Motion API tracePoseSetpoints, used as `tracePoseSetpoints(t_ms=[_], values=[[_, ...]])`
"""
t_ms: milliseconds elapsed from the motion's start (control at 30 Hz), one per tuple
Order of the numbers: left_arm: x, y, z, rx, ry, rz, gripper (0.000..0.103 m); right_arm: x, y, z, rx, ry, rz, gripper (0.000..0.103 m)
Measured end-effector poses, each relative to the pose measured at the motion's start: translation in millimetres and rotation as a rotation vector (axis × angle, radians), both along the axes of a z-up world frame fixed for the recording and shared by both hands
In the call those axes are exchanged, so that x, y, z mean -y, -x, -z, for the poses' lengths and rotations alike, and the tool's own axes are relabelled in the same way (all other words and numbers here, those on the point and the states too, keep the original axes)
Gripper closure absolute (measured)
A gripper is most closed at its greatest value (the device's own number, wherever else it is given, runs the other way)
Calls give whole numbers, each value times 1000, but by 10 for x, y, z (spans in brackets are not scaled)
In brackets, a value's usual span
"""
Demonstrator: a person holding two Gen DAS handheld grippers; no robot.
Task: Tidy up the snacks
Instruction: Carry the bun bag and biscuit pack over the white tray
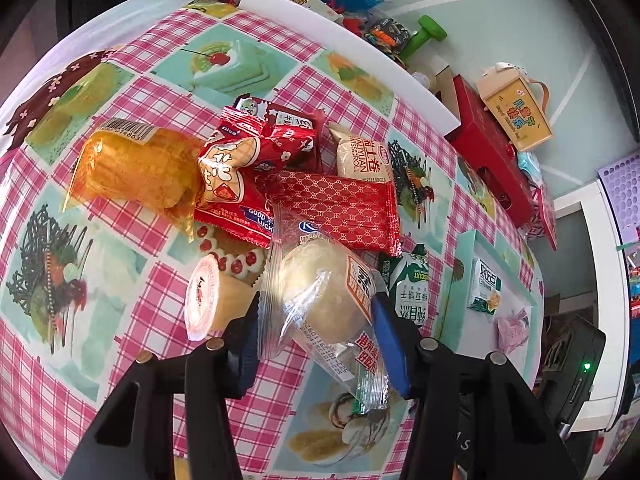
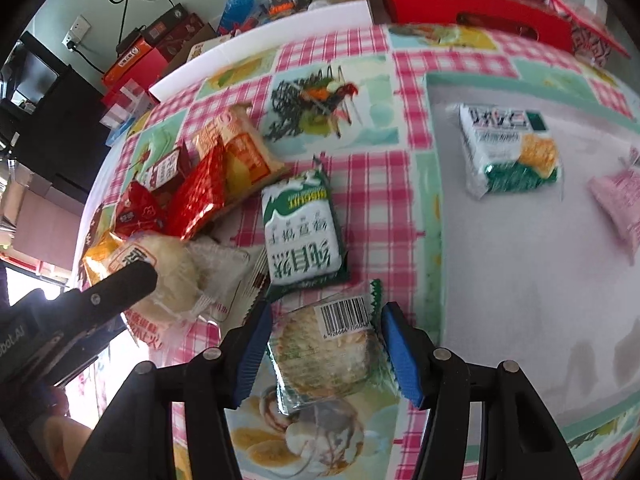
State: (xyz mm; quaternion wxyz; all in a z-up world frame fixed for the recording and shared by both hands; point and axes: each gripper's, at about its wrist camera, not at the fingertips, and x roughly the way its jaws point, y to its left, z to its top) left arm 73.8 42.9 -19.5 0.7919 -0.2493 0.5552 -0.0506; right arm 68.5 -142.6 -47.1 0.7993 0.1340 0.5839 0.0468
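A heap of wrapped snacks lies on the checked tablecloth (image 1: 132, 256). My left gripper (image 1: 318, 332) is shut on a round pale pastry in clear wrap (image 1: 324, 300), also seen in the right wrist view (image 2: 168, 276). My right gripper (image 2: 326, 348) is shut on a clear-wrapped biscuit pack with a barcode (image 2: 328, 344). A green-and-white biscuit pack (image 2: 302, 232) lies just ahead of it. A pale tray with a teal rim (image 2: 434, 216) at the right holds a green-white pack (image 2: 510, 152) and a pink packet (image 2: 620, 200).
The heap holds a red patterned pack (image 1: 340, 208), an orange-wrapped cake (image 1: 136, 168), a swiss roll pack (image 1: 360, 156) and a jelly cup (image 1: 204, 296). Beyond the table's white edge (image 1: 360, 44) lie a red box (image 1: 488, 148), a green dumbbell (image 1: 428, 36) and clutter.
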Motion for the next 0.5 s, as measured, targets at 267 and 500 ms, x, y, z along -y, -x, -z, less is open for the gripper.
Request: tracePoseSetpoints(t_ms=[267, 500], values=[[-7, -6, 17, -5, 2, -2, 50, -229, 36, 42, -16, 124, -85, 35], [-15, -13, 29, -7, -1, -2, 50, -398, 50, 83, -11, 207, -133, 35]])
